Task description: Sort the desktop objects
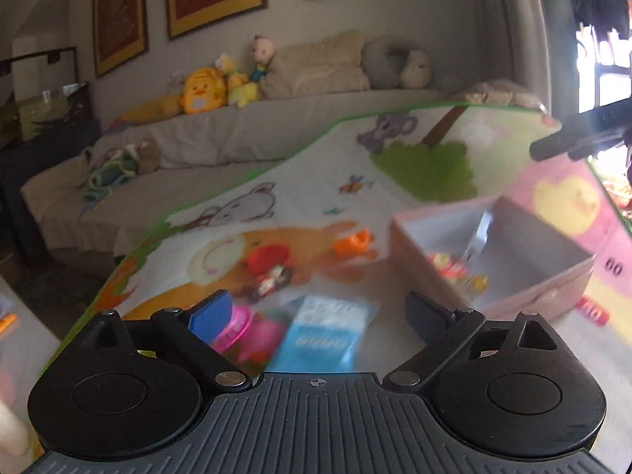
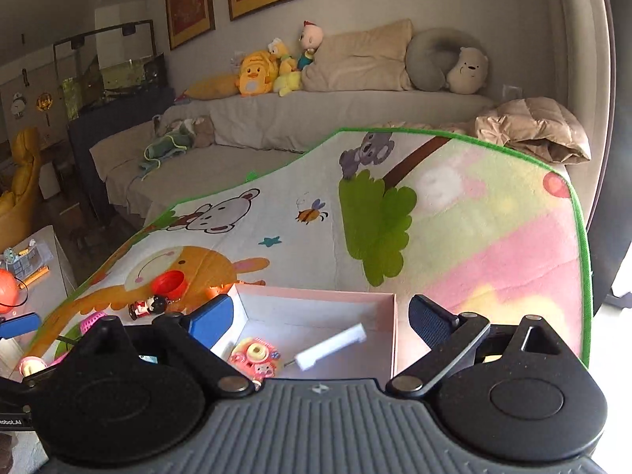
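My left gripper (image 1: 320, 314) is open above the cartoon play mat (image 1: 316, 181), nothing between its pads. Below it lie a blue packet (image 1: 324, 335) and a pink round toy (image 1: 237, 326). Farther on are a red cup (image 1: 268, 258), a small doll figure (image 1: 270, 282) and an orange piece (image 1: 353, 243). To the right stands the pink box (image 1: 545, 249). My right gripper (image 2: 320, 318) hangs open and empty over that pink box (image 2: 316, 296), which holds a white stick-shaped item (image 2: 331, 345) and a pink toy (image 2: 256, 359).
A small red item (image 1: 592, 310) lies on the mat right of the box. A grey sofa (image 2: 316, 118) with plush toys runs behind the mat's far edge. A side table (image 2: 39, 276) with an orange ball (image 2: 8, 290) stands at the left.
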The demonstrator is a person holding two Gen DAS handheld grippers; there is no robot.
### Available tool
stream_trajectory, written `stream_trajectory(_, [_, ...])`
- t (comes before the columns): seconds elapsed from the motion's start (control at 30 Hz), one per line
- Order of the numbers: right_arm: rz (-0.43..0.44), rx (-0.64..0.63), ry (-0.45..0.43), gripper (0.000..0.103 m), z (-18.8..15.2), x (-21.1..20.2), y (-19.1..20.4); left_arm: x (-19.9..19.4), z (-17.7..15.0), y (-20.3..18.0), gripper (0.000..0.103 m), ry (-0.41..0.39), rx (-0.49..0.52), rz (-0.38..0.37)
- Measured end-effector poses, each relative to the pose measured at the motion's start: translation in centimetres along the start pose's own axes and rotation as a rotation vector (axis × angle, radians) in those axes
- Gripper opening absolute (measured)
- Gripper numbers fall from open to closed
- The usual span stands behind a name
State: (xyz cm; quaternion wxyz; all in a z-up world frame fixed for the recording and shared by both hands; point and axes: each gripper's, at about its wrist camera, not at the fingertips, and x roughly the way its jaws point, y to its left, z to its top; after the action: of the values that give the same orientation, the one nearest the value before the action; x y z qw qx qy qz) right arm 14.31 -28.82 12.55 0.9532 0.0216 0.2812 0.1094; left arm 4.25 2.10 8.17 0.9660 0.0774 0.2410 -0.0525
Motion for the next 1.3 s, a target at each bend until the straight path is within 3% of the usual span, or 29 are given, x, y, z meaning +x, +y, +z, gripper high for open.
stream_trajectory(0.17, [0.056,-0.068,0.056,0.096,-1.8,1.7,4.7,-2.0,-4.5,4.0,0.098,0.068,-0.036,0.066])
stream_trajectory(0.33, [0.205,-0.206,0.100,0.096,-3.0,3.3,13.3,-3.1,-6.7,8.0,0.099,0.111,-0.113,0.188])
stream_trajectory(0.43, [0.261,-0.246,0.156,0.097,-3.6,5.5,17.9,-3.5,-7.6,9.7,0.100,0.119,-0.148,0.178])
stream_trajectory(0.53, [0.234,-0.251,0.188,0.098,-4.3,8.6,21.3,-3.1,-8.2,10.4,0.100,0.136,-0.162,0.166])
stream_trajectory(0.63, [0.161,-0.316,0.133,0.098,-5.2,11.6,23.8,-2.1,-8.5,11.0,0.100,0.141,-0.179,0.156])
stream_trajectory(0.7, [0.113,-0.378,0.115,0.088,-5.6,13.3,25.1,-1.5,-8.4,11.4,0.100,0.145,-0.201,0.144])
stream_trajectory(0.77, [0.117,-0.408,0.187,0.062,-6.1,14.6,25.5,-0.5,-8.3,12.0,0.100,0.165,-0.225,0.151])
stream_trajectory(0.83, [0.172,-0.383,0.231,0.063,-6.7,13.6,24.9,0.0,-8.3,12.4,0.100,0.180,-0.237,0.164])
stream_trajectory(0.93, [0.241,-0.461,0.270,0.063,-9.1,10.0,23.8,0.5,-8.5,12.5,0.099,0.188,-0.241,0.173])
stream_trajectory(1.07, [0.272,-0.589,0.289,0.063,-13.1,4.6,21.7,0.9,-8.2,11.9,0.095,0.182,-0.231,0.190])
stream_trajectory(1.23, [0.214,-0.619,0.281,0.063,-15.5,0.5,18.0,1.4,-8.2,10.8,0.070,0.204,-0.201,0.246])
stream_trajectory(1.3, [0.192,-0.585,0.268,0.066,-15.5,-0.5,16.4,1.4,-8.2,10.4,0.068,0.208,-0.191,0.251])
